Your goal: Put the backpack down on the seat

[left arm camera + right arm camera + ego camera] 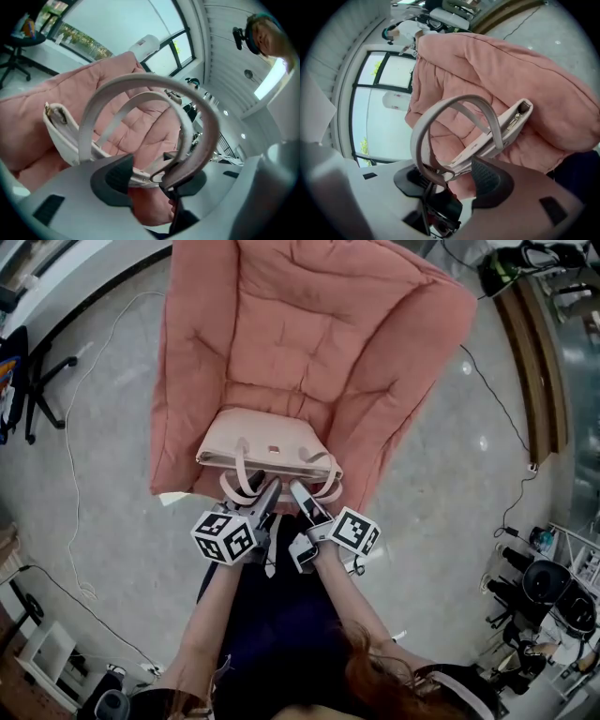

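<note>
Backpack [267, 448] is on the pink seat [309, 324]; left gripper [266, 495] and right gripper [302, 495] spread, I'd slide off handles [140, 82] without snagging.

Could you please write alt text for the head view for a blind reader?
A pale pink leather-look backpack sits on a salmon-pink quilted cushion seat. The person's left gripper and right gripper reach its looped handles.
</note>
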{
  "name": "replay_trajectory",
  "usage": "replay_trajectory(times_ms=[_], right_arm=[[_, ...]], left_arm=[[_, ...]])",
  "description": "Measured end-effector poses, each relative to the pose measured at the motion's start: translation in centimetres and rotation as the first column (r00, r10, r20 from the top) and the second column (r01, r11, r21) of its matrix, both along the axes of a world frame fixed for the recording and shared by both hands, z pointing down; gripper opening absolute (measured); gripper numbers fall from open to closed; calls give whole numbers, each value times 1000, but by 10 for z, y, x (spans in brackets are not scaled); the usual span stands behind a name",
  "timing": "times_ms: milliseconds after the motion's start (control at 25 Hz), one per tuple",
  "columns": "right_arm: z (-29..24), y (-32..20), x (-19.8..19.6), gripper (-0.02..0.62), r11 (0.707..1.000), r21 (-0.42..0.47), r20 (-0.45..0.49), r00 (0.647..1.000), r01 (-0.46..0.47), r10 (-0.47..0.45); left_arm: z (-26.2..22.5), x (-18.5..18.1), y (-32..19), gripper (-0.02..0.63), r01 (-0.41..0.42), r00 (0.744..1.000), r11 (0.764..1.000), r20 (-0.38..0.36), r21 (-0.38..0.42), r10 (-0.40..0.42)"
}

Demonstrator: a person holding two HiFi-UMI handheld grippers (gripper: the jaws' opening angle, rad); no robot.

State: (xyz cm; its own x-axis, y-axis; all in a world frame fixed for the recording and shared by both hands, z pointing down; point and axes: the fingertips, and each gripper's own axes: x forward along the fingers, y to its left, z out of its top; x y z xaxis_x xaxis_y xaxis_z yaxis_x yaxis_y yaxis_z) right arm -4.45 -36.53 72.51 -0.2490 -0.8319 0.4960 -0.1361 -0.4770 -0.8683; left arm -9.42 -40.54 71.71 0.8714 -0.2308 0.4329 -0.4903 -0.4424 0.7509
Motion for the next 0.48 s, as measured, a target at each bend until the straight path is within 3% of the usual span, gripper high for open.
replay_trajectory(times_ms=[40,120,280,480], right_arm=[[2,4,1,240,1000,-2,13,1000,-5,5],[2,8,3,253,1000,-1,9,1000,0,0],[1,11,-1,268,1000,3,0,1000,15,-15],[-2,25,-6,270,1000,6,63,998,4,-5]], left_arm=[[3,-1,5,231,-1,1000,999,-12,-51,1],[7,-5,14,249,-15,1000,994,-24,-108,13],[11,-15,25,279,-60,998,993,4,-102,61],[16,-29,35,291,3,1000,987,29,-159,1]])
